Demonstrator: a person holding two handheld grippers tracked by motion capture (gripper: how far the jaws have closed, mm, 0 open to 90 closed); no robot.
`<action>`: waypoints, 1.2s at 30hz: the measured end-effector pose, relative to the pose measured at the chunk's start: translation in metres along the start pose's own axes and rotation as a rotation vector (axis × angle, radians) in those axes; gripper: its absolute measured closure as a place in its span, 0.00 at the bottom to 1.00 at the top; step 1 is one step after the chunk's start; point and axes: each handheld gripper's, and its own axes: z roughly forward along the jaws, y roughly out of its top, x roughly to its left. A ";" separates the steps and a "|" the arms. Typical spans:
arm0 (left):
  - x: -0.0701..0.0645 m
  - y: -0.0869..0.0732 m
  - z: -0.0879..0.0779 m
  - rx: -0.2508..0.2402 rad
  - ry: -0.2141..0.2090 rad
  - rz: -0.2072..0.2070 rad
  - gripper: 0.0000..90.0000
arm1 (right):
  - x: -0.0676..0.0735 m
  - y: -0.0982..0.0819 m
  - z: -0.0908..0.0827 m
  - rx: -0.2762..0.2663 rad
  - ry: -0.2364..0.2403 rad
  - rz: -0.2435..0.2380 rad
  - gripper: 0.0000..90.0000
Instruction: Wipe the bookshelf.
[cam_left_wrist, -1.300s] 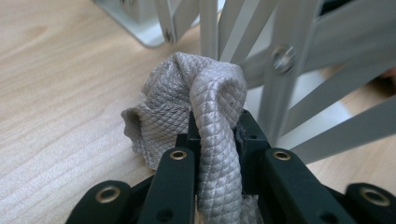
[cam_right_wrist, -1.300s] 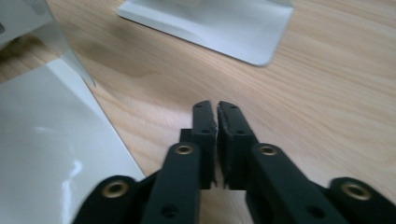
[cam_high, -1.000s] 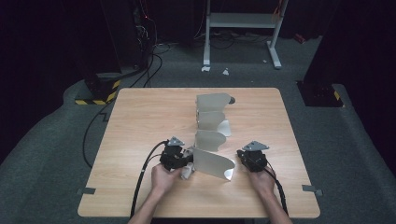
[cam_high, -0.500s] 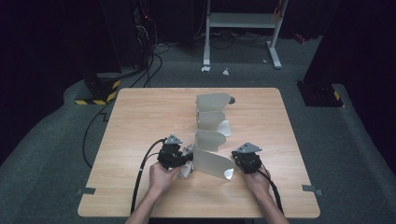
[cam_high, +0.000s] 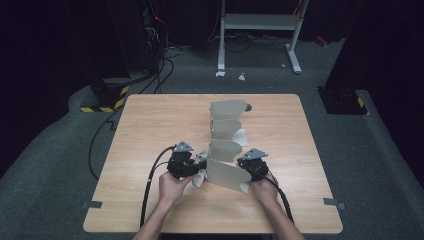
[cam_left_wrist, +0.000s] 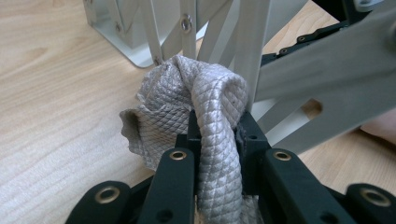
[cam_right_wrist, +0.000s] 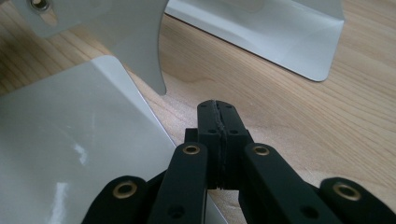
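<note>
A grey metal folding rack (cam_high: 225, 145) with several upright plates runs down the middle of the wooden table (cam_high: 150, 125). My left gripper (cam_high: 192, 167) is shut on a grey quilted cloth (cam_left_wrist: 205, 107), which bunches against the rack's crossed struts (cam_left_wrist: 187, 28) at the near left end. The cloth (cam_high: 200, 172) also shows beside the nearest plate (cam_high: 225, 174). My right gripper (cam_right_wrist: 218, 109) is shut with nothing between its pads, just right of that nearest plate (cam_right_wrist: 70, 149) and low over the table. In the high view the right gripper (cam_high: 247, 167) sits at the plate's right end.
Black cables trail from both grippers toward the table's near edge. Further rack plates (cam_high: 227, 110) stand toward the far side, another plate (cam_right_wrist: 261, 28) lying ahead of the right gripper. Dark floor, a cable bundle (cam_high: 105, 135) and a metal stand (cam_high: 260, 30) surround the table.
My right gripper has slid a little left and nearer, up to the nearest plate's right end. The left gripper and cloth stay where they were.
</note>
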 end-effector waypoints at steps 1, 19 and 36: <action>-0.001 0.002 -0.002 -0.004 0.003 0.009 0.88 | -0.002 0.000 0.000 -0.001 0.009 0.007 1.00; -0.030 0.038 -0.060 -0.152 -0.019 0.107 0.88 | -0.004 0.002 0.002 0.000 0.017 0.026 1.00; -0.022 -0.003 -0.012 -0.009 0.016 0.065 0.88 | -0.004 0.002 0.002 0.002 0.023 0.044 0.99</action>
